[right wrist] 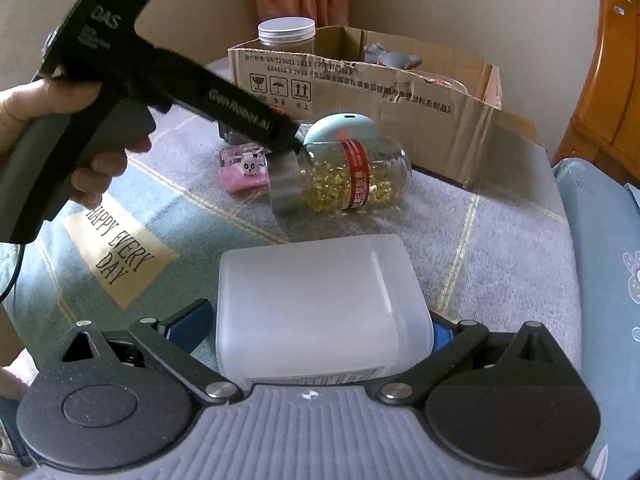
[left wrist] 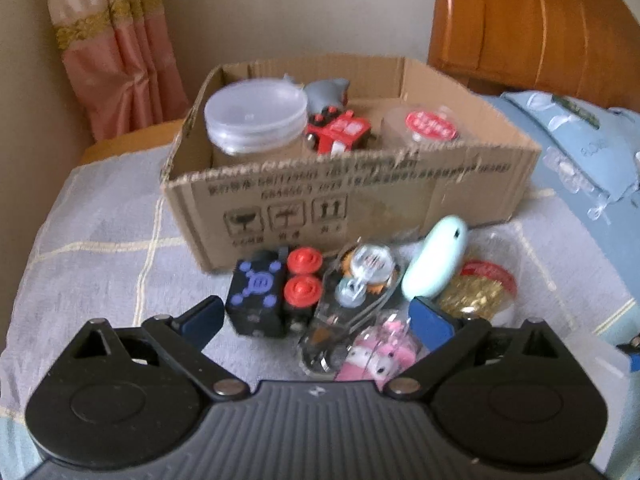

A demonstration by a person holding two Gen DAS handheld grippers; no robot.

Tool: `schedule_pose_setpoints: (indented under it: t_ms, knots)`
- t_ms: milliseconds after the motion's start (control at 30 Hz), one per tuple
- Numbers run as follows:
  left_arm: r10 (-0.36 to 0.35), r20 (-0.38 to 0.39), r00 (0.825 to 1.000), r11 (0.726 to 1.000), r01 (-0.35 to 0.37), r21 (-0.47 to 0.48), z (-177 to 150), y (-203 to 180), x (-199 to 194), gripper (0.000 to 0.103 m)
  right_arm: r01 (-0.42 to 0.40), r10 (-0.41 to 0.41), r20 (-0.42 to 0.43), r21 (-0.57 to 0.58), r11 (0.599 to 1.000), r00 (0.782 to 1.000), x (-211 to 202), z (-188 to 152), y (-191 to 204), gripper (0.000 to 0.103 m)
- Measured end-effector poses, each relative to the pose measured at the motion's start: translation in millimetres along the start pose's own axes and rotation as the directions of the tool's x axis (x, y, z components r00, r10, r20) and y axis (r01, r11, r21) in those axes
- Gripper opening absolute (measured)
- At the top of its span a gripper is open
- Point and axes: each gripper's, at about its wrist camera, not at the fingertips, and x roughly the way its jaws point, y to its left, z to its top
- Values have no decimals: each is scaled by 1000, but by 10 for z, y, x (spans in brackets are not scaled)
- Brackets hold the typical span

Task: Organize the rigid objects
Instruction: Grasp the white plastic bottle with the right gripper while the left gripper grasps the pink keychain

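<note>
A cardboard box (left wrist: 400,200) stands on the bed and holds a clear lidded jar (left wrist: 256,120), a red toy train (left wrist: 340,132) and a grey toy. In front of it lie a black cube with red knobs (left wrist: 272,296), a clear keychain gadget (left wrist: 352,304), a pink toy case (left wrist: 380,352), a mint oval case (left wrist: 434,264) and a jar of gold capsules (right wrist: 356,176). My left gripper (left wrist: 316,320) is open above these items, empty. My right gripper (right wrist: 320,328) has its fingers on both sides of a frosted white plastic box (right wrist: 320,304).
The bed cover (right wrist: 500,240) is a grey and blue check with a "HAPPY EVERY DAY" patch. A blue pillow (right wrist: 600,240) lies at the right. A wooden headboard (left wrist: 532,24) and a pink curtain (left wrist: 116,48) stand behind the box.
</note>
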Motion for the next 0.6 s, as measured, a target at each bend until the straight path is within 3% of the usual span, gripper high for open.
schedule_pose_setpoints:
  t_ms: [133,500,600]
  knots:
    - [-12,-16,1000,1000,12,4,-96,72,-72,99,-3,3,8,-4,1000,1000,-16,-5,5,103]
    - [90,-66,994,994,-86,60,-477,405,-343,101,-6,6,27,-9,1000,1000,-21,-16,1,103]
    - [110,-61,992,994,-109,33,-511,525,-383,101,-5,5,30,-8,1000,1000,-17,-22,-1,103]
